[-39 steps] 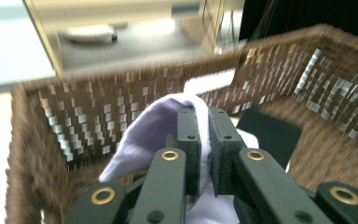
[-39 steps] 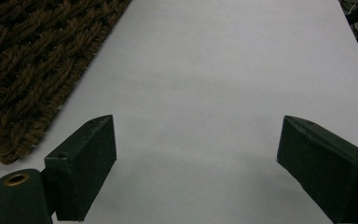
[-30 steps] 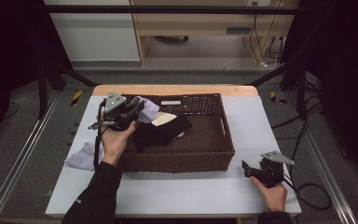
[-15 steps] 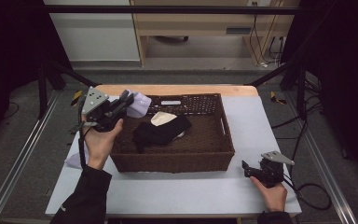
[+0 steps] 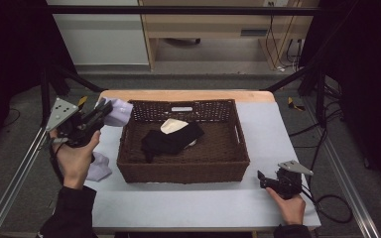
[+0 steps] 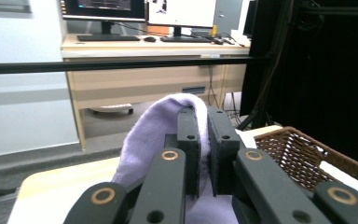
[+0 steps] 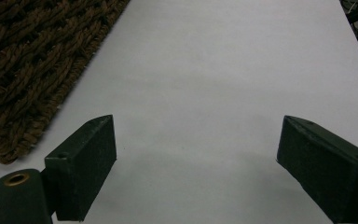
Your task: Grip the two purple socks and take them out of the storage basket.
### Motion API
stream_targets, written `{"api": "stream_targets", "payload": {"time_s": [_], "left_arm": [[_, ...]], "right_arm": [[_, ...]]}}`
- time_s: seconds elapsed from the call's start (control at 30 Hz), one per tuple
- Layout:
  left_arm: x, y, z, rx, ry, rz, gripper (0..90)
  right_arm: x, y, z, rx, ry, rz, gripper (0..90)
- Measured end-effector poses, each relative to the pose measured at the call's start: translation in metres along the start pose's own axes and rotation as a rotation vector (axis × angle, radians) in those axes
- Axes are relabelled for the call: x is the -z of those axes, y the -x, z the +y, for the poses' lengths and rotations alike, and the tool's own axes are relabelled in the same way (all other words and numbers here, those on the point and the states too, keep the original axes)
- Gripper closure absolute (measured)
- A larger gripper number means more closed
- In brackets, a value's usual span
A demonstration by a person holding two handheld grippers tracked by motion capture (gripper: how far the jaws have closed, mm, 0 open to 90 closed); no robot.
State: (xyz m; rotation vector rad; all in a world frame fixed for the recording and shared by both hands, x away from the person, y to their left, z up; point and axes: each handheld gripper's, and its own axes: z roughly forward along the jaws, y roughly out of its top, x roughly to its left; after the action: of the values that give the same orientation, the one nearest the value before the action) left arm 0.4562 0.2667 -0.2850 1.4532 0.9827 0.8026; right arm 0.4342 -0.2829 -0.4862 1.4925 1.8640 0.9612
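My left gripper [image 5: 100,111] hovers left of the brown wicker basket [image 5: 183,171], shut on a lavender cloth [image 5: 118,110] that drapes over its fingertips. In the left gripper view the cloth [image 6: 144,135] is pinched between the nearly touching jaws of that gripper [image 6: 204,119], with the basket rim [image 6: 303,149] at the right. Inside the basket lie a black garment [image 5: 171,140] and a cream piece [image 5: 171,125]. My right gripper [image 5: 262,178] rests on the table at the front right, open, and its own view shows nothing but bare tabletop across the right gripper [image 7: 196,140].
More lavender fabric [image 5: 98,166] lies on the table by my left wrist; whether it joins the held cloth I cannot tell. The basket corner [image 7: 32,65] sits just left of the right gripper. A metal frame rail [image 5: 15,173] runs along the table's left side.
My left gripper has moved left and a little up, from over the basket's left end to beyond its side, carrying the lavender cloth. The right gripper has stayed put.
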Motion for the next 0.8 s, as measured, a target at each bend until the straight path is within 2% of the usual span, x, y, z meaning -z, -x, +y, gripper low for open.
{"api": "stream_targets", "payload": {"time_s": [0.2, 0.23, 0.47, 0.77, 0.8], "left_arm": [[0.016, -0.019, -0.007, 0.016, 0.005, 0.044, 84.2], [0.016, -0.019, -0.007, 0.016, 0.005, 0.044, 84.2], [0.024, -0.041, -0.029, 0.044, -0.025, 0.089, 84.3], [0.025, -0.053, -0.055, 0.054, -0.073, 0.131, 84.3], [0.023, -0.055, -0.062, 0.055, -0.093, 0.138, 84.3]], "right_arm": [[0.0, 0.0, 0.0, 0.0, 0.0, -0.002, 12.1], [0.0, 0.0, 0.0, -0.001, 0.0, -0.003, 12.1], [0.0, 0.0, 0.0, 0.001, 0.001, -0.005, 12.1], [0.0, 0.0, 0.0, 0.001, 0.001, -0.005, 12.1], [0.0, 0.0, 0.0, 0.001, 0.001, -0.006, 12.1]]}}
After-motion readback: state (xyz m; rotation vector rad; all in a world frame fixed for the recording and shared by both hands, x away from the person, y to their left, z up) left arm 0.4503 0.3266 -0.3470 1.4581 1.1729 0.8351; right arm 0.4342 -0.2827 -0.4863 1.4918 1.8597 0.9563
